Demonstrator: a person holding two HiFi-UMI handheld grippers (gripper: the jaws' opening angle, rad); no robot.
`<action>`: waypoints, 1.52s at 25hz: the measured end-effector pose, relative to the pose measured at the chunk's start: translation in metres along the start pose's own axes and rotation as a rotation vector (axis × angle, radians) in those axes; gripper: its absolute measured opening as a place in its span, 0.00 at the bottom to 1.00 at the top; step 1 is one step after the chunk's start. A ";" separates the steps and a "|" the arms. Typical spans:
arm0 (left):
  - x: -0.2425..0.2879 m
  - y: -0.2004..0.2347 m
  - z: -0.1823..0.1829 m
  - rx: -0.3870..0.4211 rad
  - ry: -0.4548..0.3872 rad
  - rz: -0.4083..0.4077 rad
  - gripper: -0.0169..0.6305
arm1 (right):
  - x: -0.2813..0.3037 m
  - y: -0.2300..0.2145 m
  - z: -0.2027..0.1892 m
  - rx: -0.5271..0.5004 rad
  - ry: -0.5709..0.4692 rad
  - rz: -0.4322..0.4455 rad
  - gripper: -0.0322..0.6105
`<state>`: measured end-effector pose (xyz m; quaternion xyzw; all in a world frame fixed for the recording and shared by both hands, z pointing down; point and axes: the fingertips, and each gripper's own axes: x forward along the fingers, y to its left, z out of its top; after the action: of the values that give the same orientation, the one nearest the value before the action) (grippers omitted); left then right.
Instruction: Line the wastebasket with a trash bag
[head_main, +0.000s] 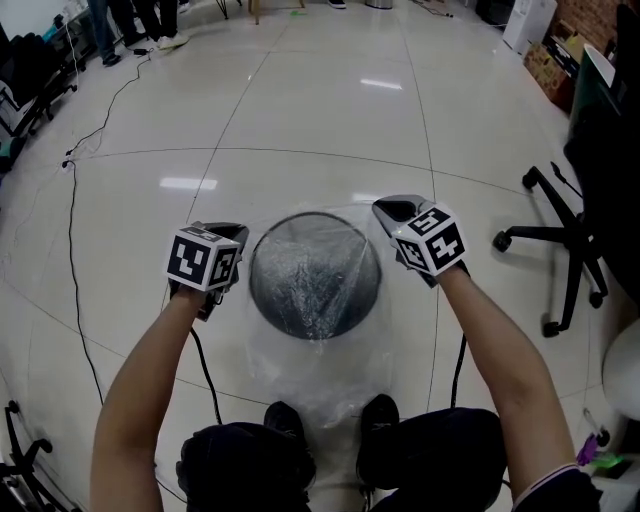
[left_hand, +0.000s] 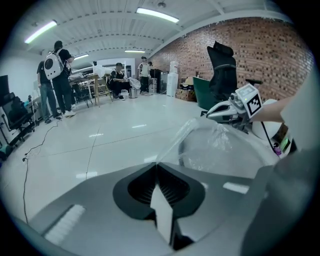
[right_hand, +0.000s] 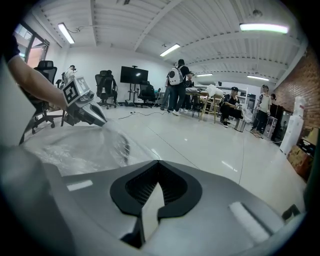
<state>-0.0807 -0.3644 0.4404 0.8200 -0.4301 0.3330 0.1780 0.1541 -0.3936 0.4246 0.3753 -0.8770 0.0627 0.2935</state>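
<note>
Trash bag (head_main: 310, 375) over wastebasket (head_main: 256, 285), in left gripper (head_main: 236, 236) and right gripper (head_main: 388, 210).

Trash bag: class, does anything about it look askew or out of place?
Yes. The trash bag sits lopsided, spilling past the wastebasket toward the shoes, while the left gripper and right gripper pinch its edges.

Black office chair (head_main: 574, 240) at right, cable (head_main: 72, 222) trailing across tiled floor (head_main: 330, 110)
</note>
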 end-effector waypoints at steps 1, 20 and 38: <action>0.005 0.003 0.000 -0.001 0.003 0.000 0.04 | 0.005 -0.002 -0.001 0.002 0.003 0.001 0.05; 0.085 0.039 -0.037 -0.100 0.026 -0.022 0.04 | 0.085 -0.014 -0.052 0.073 0.073 0.028 0.05; 0.139 0.051 -0.091 -0.203 0.099 -0.069 0.04 | 0.123 -0.012 -0.112 0.175 0.176 0.139 0.05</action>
<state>-0.1018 -0.4228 0.6030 0.7947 -0.4237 0.3216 0.2925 0.1472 -0.4417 0.5843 0.3306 -0.8629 0.1918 0.3305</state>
